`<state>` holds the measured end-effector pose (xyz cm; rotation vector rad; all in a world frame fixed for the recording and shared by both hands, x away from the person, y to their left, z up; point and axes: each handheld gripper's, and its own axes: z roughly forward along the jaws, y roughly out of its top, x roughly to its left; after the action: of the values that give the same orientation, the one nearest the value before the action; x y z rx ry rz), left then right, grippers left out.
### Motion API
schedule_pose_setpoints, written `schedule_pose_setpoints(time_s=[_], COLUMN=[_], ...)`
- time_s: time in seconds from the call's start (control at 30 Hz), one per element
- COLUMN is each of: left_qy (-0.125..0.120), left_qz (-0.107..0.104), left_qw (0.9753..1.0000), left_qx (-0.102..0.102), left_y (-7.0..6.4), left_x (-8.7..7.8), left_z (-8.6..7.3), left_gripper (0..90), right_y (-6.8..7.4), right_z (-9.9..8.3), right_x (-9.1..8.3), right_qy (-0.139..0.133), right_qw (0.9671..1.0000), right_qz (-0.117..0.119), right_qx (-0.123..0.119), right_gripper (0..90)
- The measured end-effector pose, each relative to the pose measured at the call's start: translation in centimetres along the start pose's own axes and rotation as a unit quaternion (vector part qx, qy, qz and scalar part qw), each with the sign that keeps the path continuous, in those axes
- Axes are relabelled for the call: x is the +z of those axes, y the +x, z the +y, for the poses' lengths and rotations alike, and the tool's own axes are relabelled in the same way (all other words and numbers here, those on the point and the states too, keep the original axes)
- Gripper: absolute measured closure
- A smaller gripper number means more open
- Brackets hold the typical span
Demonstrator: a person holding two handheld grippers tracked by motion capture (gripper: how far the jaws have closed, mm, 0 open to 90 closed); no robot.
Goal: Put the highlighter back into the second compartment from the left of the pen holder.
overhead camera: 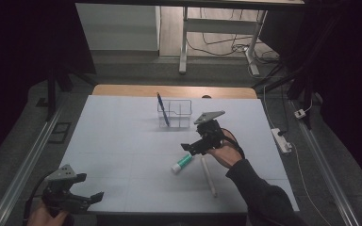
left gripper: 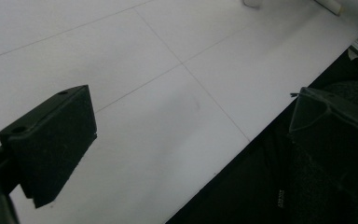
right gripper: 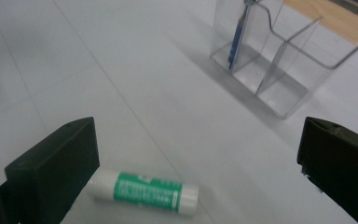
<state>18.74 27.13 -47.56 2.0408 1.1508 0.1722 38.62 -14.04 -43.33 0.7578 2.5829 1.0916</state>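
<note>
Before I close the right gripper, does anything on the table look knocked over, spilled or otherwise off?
Nothing stands out. The clear organizer stands upright with the blue pen leaning in one compartment. The glue stick and the white rod lie flat on the white mat, apart from each other. The right gripper hangs open over the glue stick.

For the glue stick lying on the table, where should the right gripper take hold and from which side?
Grip the glue stick around its green-labelled middle, coming straight down from above. It lies flat on the white table, so the right gripper, jaws already open, probably closes best across its round body, not along it.
</note>
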Motion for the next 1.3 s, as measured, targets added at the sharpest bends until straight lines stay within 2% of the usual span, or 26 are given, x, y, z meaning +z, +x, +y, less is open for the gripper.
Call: schedule_pose_setpoints(time_s=[0.27, 0.5, 0.63, 0.9, 1.03, 1.13, 1.2, 1.3], left_qy=[0.001, 0.001, 0.000, 0.000, 0.000, 0.001, 0.000, 0.000], left_qz=[0.001, 0.001, 0.000, 0.001, 0.000, 0.000, 0.000, 0.000], left_qw=[1.0000, 1.0000, 1.0000, 1.0000, 1.0000, 1.0000, 1.0000, 1.0000], left_qx=[0.000, -0.001, -0.001, -0.001, 0.000, 0.000, 0.001, 0.001], left_y=[0.0, 0.0, 0.0, 0.0, 0.0, 0.0, 0.0, 0.0], left_x=[0.0, 0.0, 0.0, 0.0, 0.0, 0.0, 0.0, 0.0], left_z=[0.0, 0.0, 0.0, 0.0, 0.0, 0.0, 0.0, 0.0], left_gripper=[0.7, 0.7, 0.7, 0.7, 0.7, 0.8, 0.7, 0.7], right_y=[0.4, 0.4, 0.7, 2.4, 3.4, 4.2, 4.8, 5.2], right_z=[-2.8, -4.9, -6.0, -8.2, -9.3, -9.8, -9.9, -10.2], right_x=[-1.9, -2.7, -3.2, -3.6, -3.7, -3.8, -4.0, -4.2], right_qy=[0.020, 0.041, 0.050, 0.081, 0.098, 0.101, 0.106, 0.112], right_qw=[0.9993, 0.9975, 0.9969, 0.9952, 0.9944, 0.9945, 0.9942, 0.9936], right_qz=[-0.030, -0.046, -0.039, -0.031, -0.027, -0.016, -0.006, 0.014], right_qx=[0.014, 0.035, 0.046, 0.044, 0.027, 0.021, 0.018, 0.012], right_gripper=[0.0, 0.0, 0.0, 0.0, 0.0, 7.6, 17.2, 39.5])
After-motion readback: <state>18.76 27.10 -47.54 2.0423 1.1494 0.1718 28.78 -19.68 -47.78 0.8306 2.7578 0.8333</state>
